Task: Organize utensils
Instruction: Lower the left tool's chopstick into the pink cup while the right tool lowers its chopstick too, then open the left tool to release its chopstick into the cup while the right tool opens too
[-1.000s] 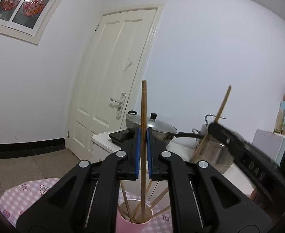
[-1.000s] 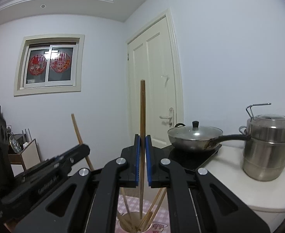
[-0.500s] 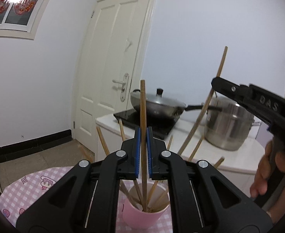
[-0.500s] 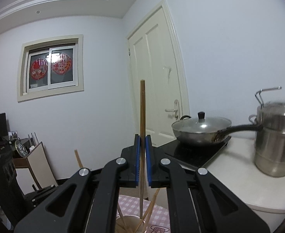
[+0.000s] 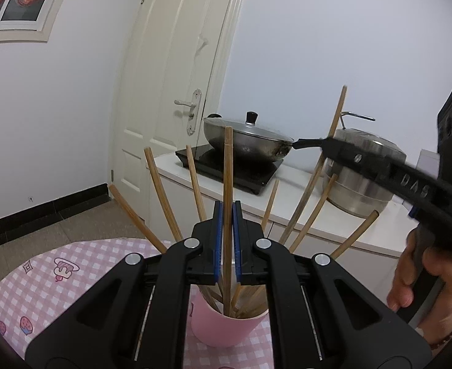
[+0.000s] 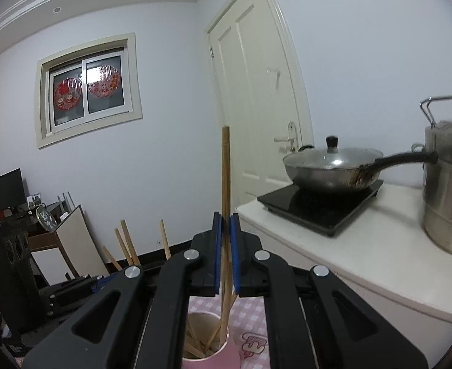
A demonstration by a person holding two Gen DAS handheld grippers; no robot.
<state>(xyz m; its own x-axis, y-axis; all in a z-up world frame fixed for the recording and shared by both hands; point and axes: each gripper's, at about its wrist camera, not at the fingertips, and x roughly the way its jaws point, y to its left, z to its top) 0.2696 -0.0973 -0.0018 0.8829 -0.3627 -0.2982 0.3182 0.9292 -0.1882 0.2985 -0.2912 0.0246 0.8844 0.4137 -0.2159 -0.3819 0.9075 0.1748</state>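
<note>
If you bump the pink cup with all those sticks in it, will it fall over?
Probably tippy: the pink cup is small, and long chopsticks fan out well above its rim. It looks light, so a nudge might slide it on the checked tablecloth.

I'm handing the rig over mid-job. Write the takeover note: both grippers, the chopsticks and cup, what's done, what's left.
Left gripper: shut on an upright chopstick, lower end already inside the pink cup.
Right gripper: shut on another chopstick, tip also in the cup.
Cup stands on the checked tablecloth, with several chopsticks fanned out in it.
Done: those chopsticks are in.
Left: release both held ones into the cup; I can't see any others still loose.
</note>
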